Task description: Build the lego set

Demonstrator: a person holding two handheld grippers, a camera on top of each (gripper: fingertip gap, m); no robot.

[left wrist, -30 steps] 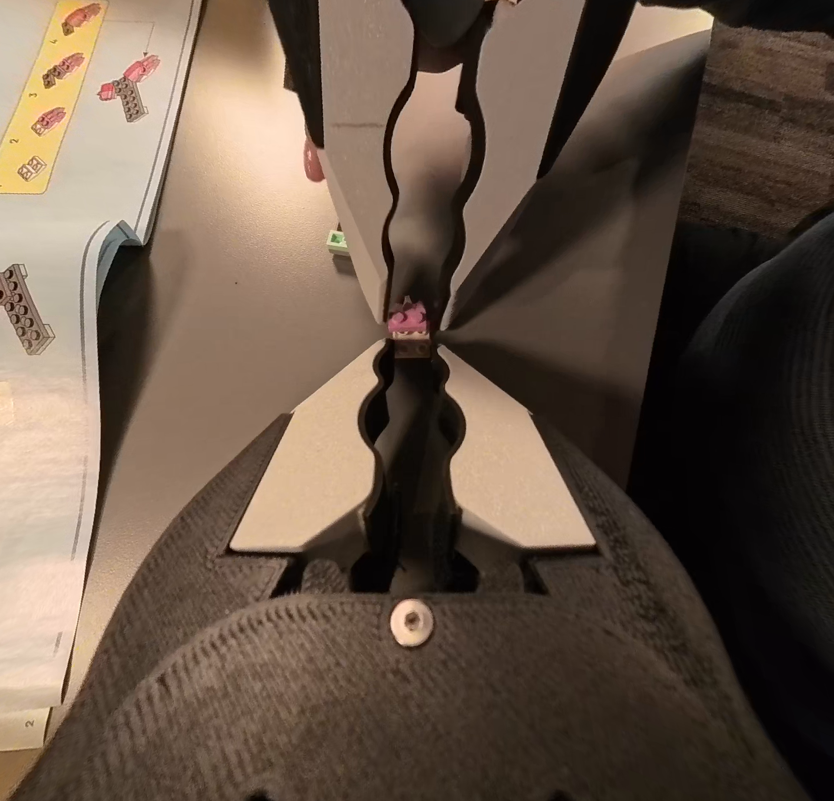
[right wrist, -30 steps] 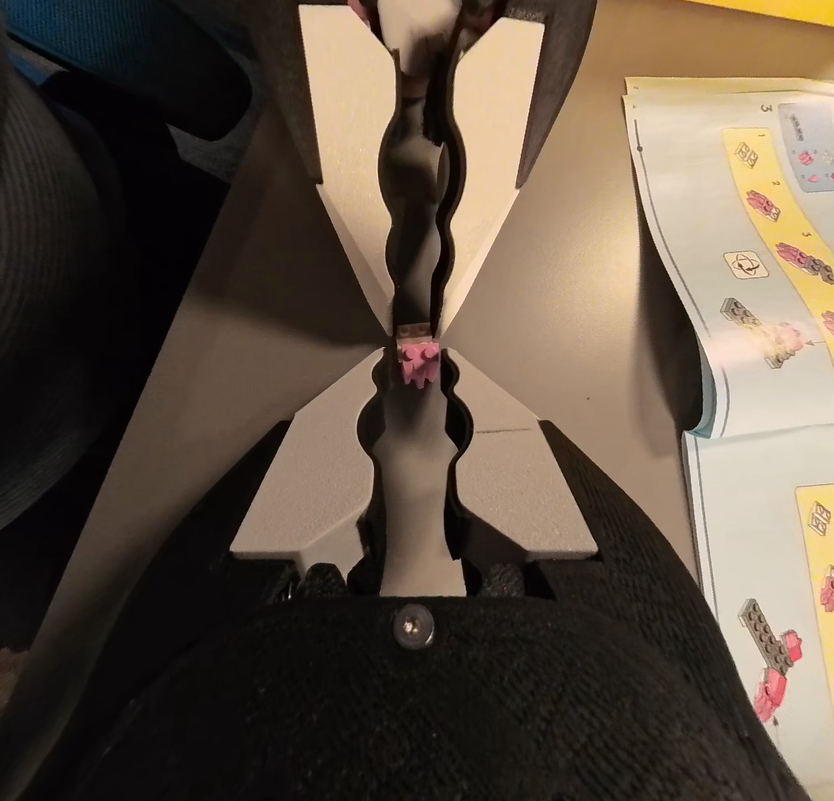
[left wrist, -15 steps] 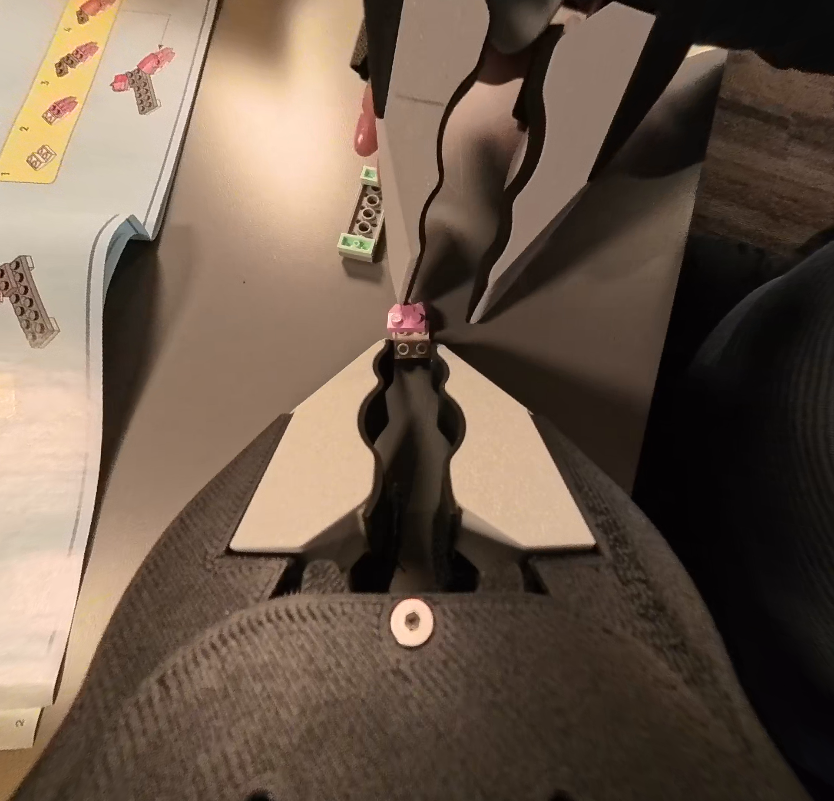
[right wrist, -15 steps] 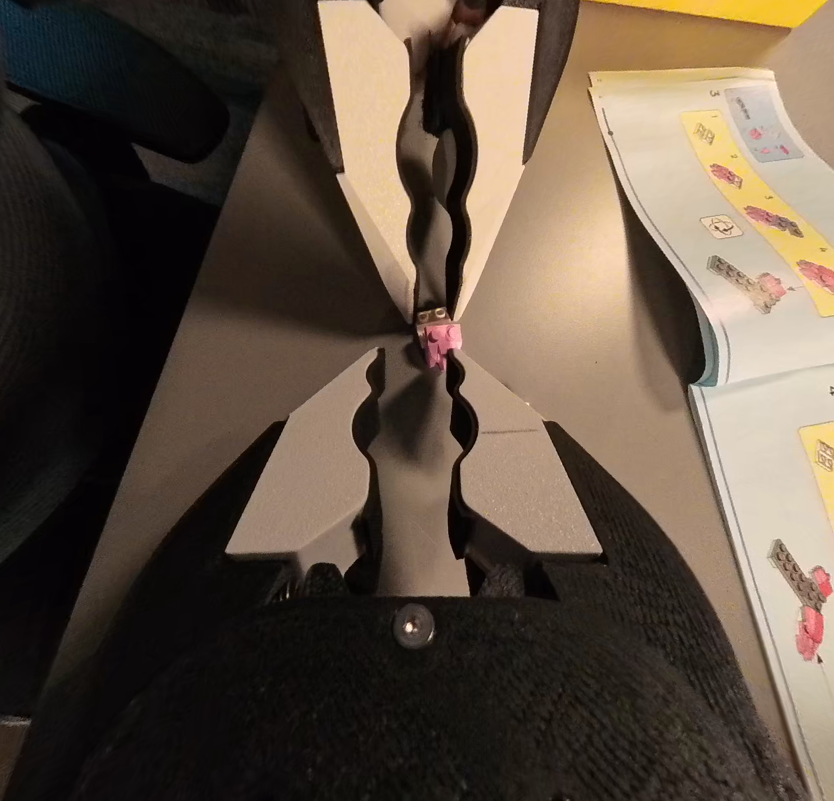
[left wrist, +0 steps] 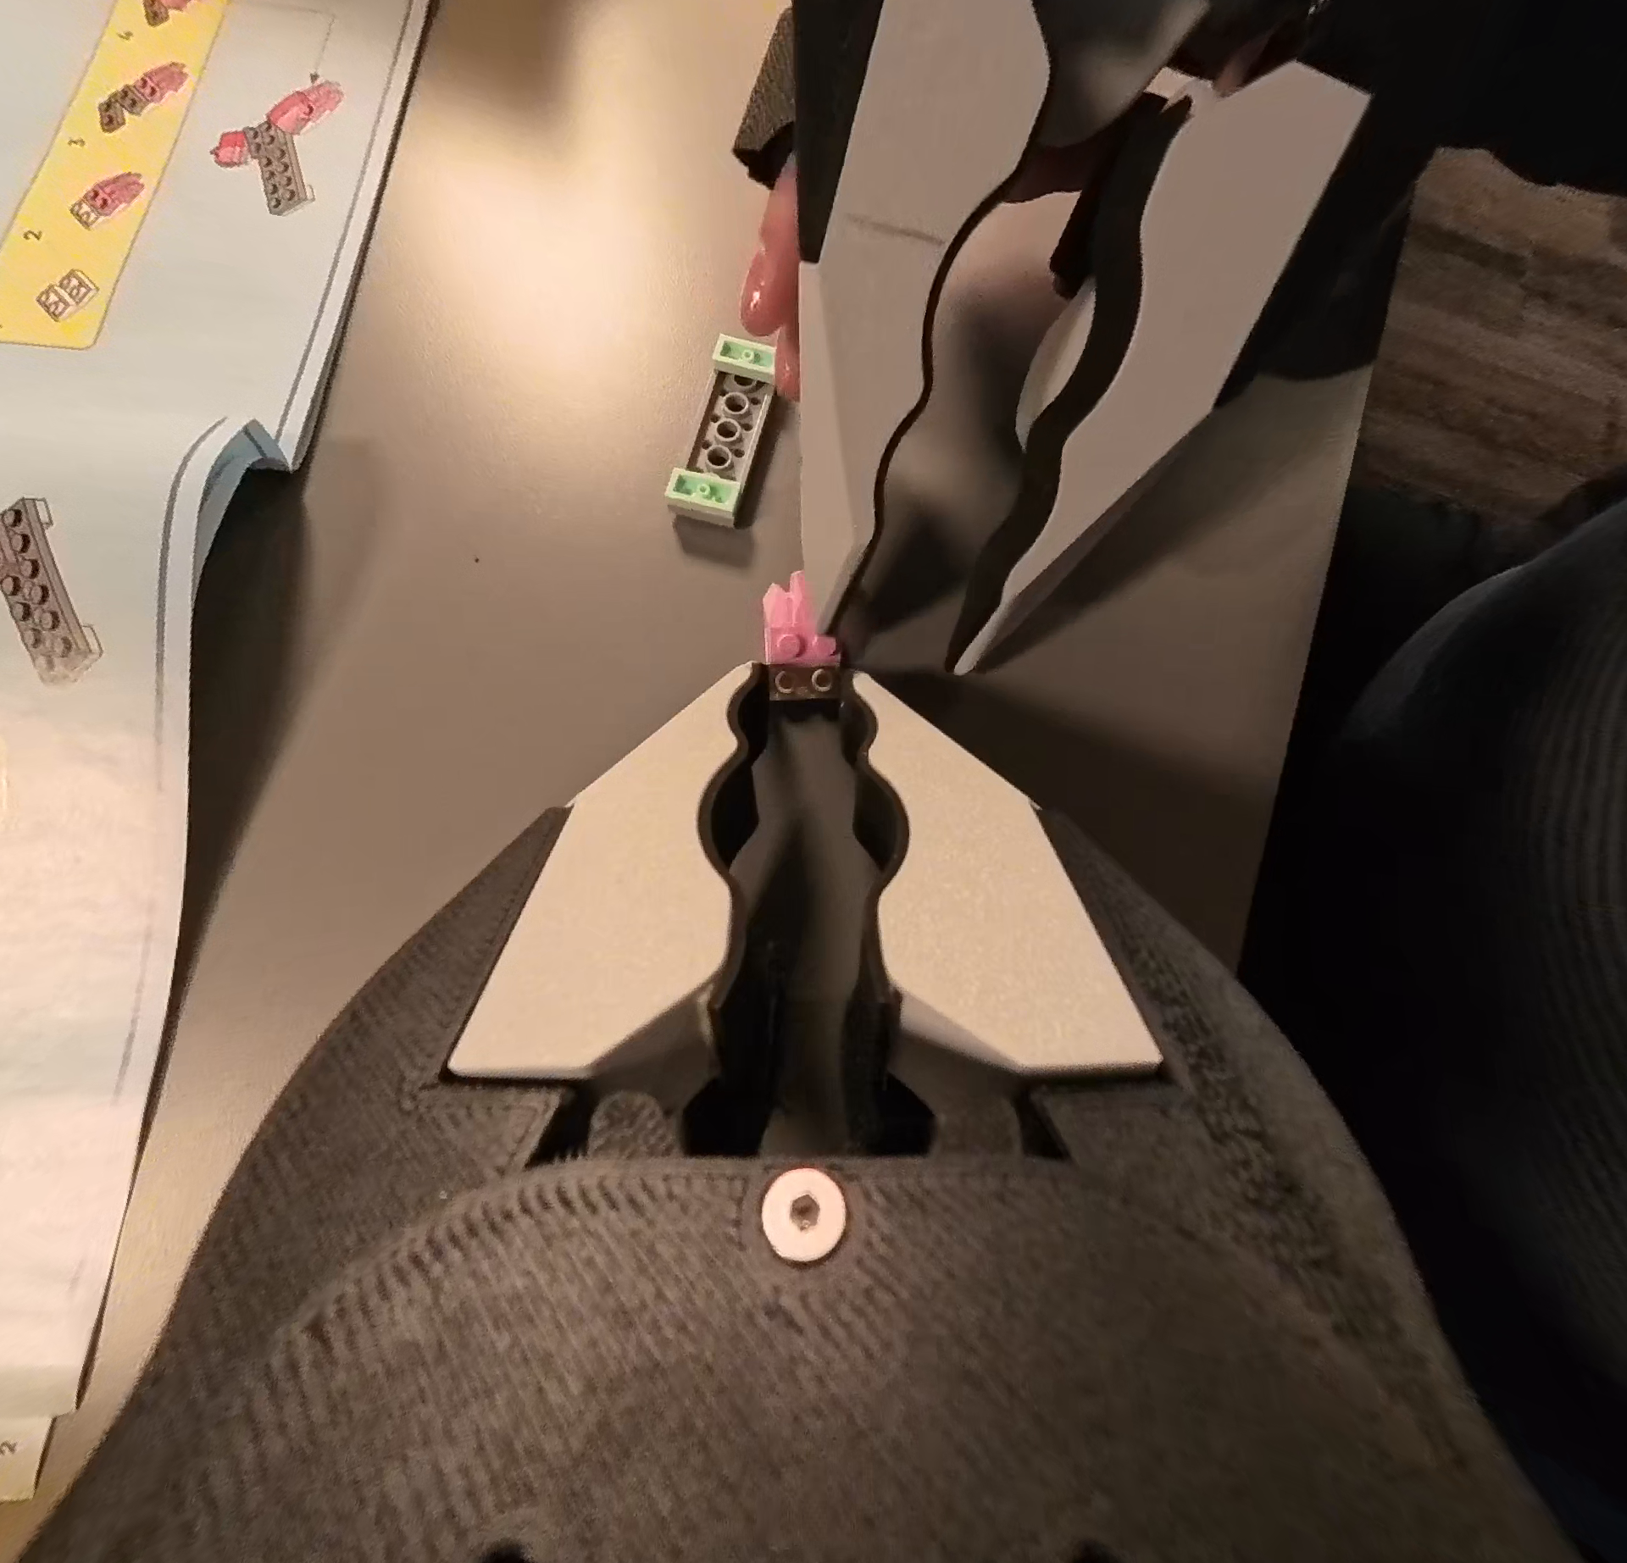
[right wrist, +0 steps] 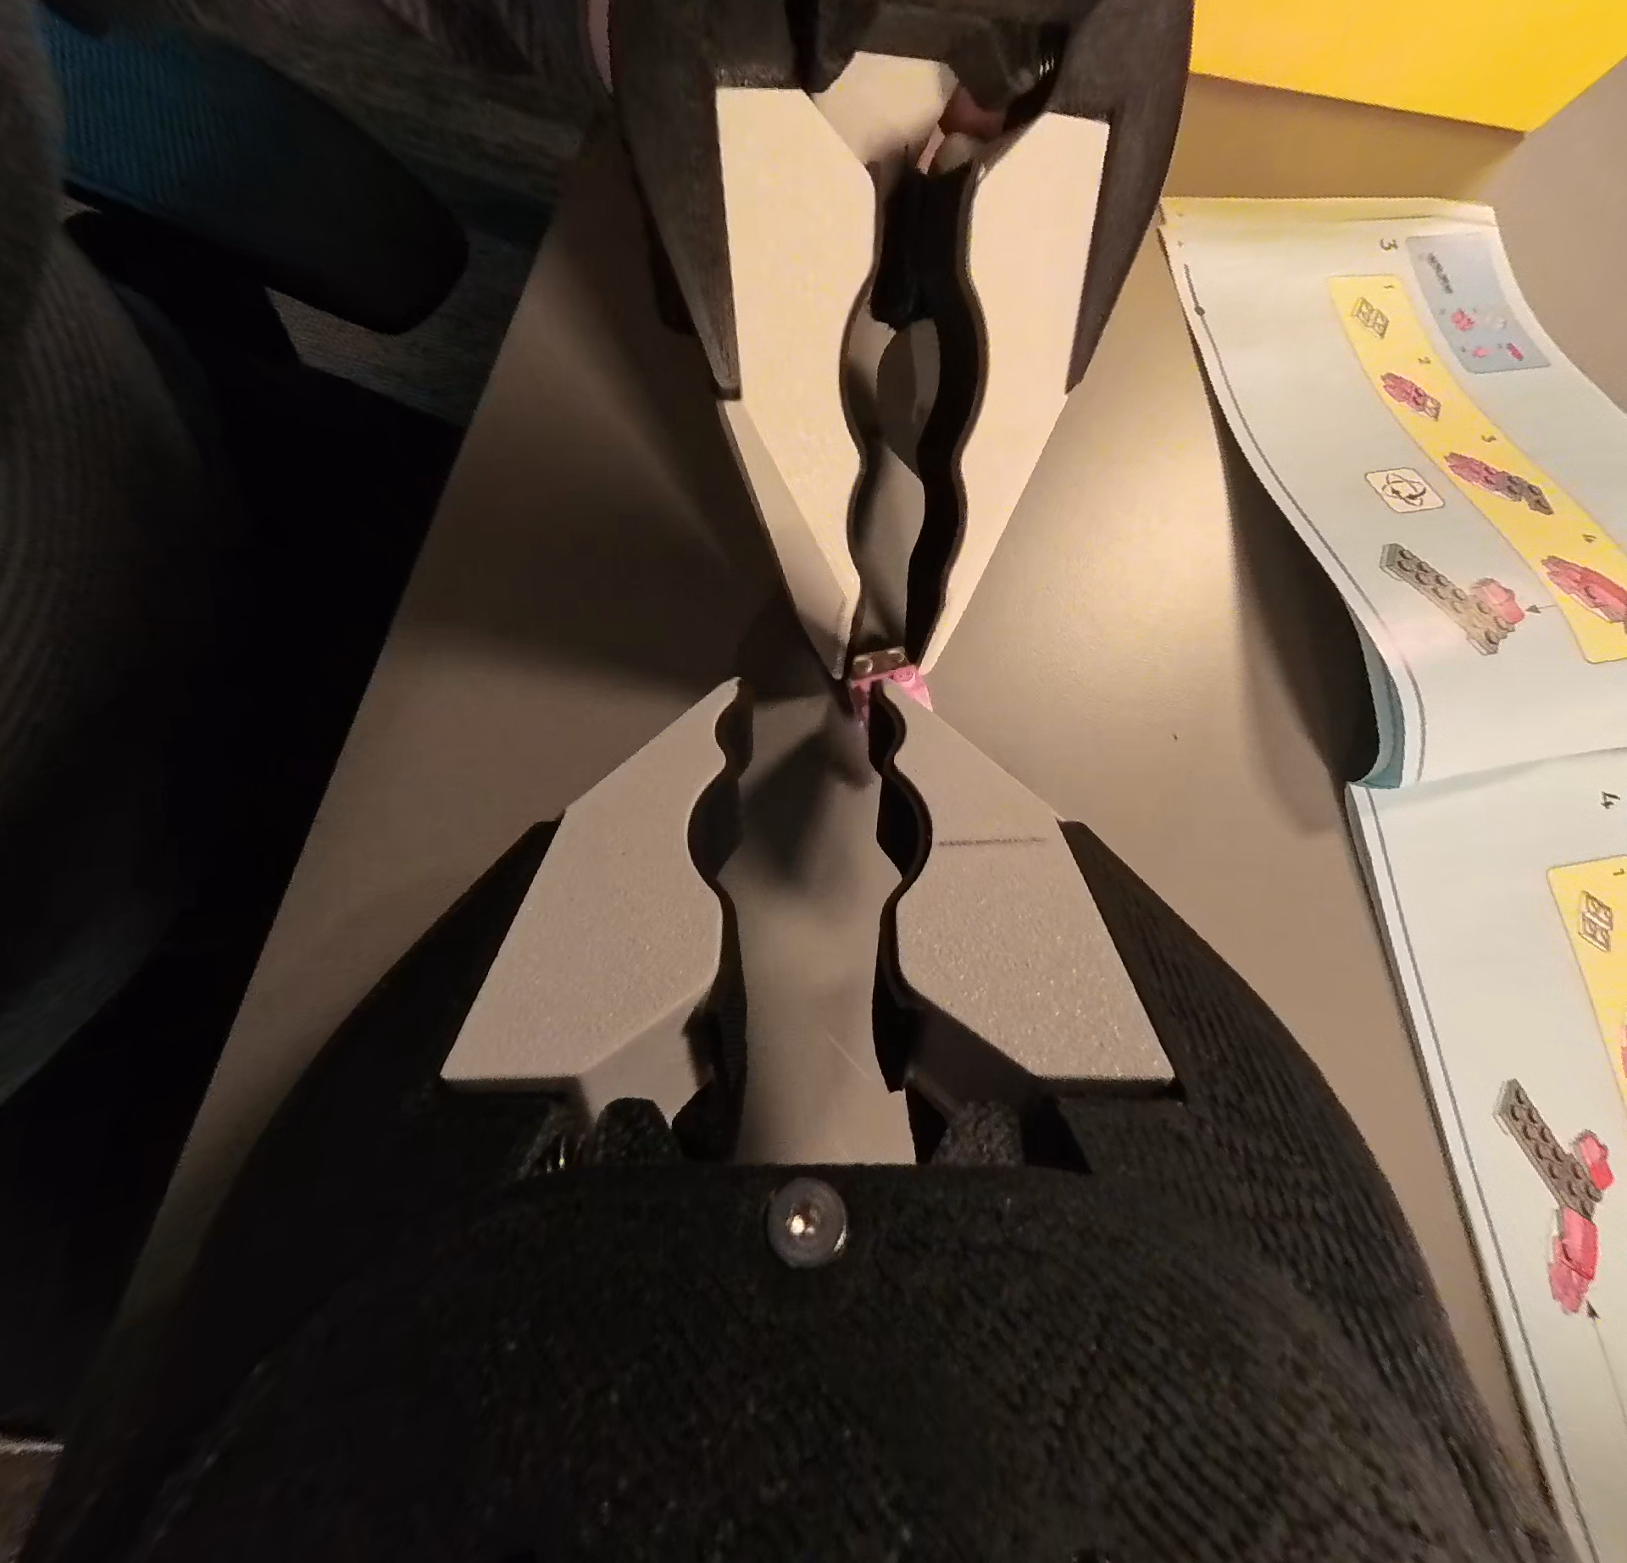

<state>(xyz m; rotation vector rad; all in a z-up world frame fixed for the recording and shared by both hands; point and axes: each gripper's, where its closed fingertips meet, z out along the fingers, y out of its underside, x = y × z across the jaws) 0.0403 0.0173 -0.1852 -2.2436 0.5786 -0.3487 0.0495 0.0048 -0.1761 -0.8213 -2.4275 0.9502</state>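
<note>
My left gripper (left wrist: 806, 674) is shut on a small grey two-stud brick (left wrist: 803, 683), held above the table. A pink piece (left wrist: 795, 627) sits on top of that brick and sticks out past my fingertips. My right gripper (left wrist: 898, 649) reaches in from the far side with its jaws apart. One of its fingertips (left wrist: 836, 619) rests against the side of the pink piece. In the right wrist view my right gripper (right wrist: 810, 689) is open and holds nothing. The grey brick (right wrist: 880, 663) and the pink piece (right wrist: 916, 689) sit just beyond its right fingertip (right wrist: 889, 707), between the left gripper's tips.
An open instruction booklet (left wrist: 132, 306) lies on the brown table (left wrist: 493, 641); it also shows in the right wrist view (right wrist: 1453, 553). A grey plate with green end pieces (left wrist: 726, 429) lies beside a person's fingertip (left wrist: 766, 288). A yellow box (right wrist: 1409, 24) stands at the back. A person's dark clothing (left wrist: 1497, 817) lies past the table edge. My left and right fingertips are right by each other.
The right gripper was closed around the pink piece on the grey brick. It has opened and slid sideways. The pink piece stays on the brick in my left gripper.
</note>
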